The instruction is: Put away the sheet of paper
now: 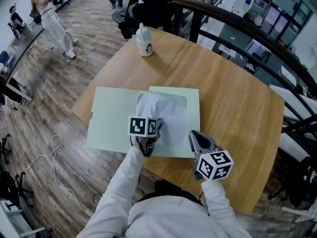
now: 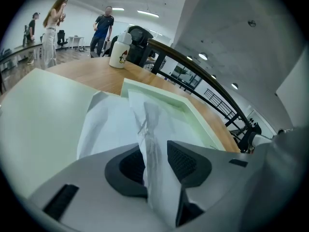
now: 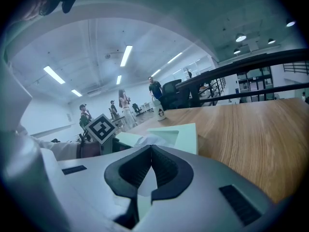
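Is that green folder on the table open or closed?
Open: the green folder lies spread in two flat halves on the table, with the white sheet of paper rumpled over its right half.

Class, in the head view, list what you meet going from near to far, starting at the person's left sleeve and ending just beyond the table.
white sleeve → sheet of paper → white bottle → black office chair
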The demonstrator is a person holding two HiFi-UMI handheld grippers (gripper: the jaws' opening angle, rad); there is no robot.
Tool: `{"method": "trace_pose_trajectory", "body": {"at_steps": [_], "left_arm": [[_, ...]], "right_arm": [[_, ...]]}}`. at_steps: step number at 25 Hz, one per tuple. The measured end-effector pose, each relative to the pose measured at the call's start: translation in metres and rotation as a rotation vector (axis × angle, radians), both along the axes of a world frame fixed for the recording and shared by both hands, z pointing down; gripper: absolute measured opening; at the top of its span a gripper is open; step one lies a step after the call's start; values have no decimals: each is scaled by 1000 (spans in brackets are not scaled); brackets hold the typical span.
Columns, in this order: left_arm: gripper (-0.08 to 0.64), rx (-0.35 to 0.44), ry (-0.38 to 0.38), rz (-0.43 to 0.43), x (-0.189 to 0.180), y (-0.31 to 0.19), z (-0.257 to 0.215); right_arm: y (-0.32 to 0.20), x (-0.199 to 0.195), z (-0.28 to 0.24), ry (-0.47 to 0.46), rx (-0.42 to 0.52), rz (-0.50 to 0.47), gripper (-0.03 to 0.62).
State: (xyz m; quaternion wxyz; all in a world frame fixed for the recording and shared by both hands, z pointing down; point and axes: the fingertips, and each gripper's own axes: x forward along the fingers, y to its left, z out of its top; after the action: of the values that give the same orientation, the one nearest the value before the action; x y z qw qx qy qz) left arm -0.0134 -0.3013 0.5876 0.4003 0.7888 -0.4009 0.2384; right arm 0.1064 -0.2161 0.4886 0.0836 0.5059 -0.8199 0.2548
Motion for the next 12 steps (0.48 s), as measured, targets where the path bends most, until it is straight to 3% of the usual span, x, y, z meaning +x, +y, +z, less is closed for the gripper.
{"method": "trace_pose_trajectory", "body": {"at_steps": [5,12], "left_arm": [[191,80,-77,-3,-9,-3,-12],[198,188,-127,-49,-27,-9,-37]], "right_arm": [[0,-4,-3,-4,9,-12,28],[3,-6,-8,-3,26,-19,28]]}}
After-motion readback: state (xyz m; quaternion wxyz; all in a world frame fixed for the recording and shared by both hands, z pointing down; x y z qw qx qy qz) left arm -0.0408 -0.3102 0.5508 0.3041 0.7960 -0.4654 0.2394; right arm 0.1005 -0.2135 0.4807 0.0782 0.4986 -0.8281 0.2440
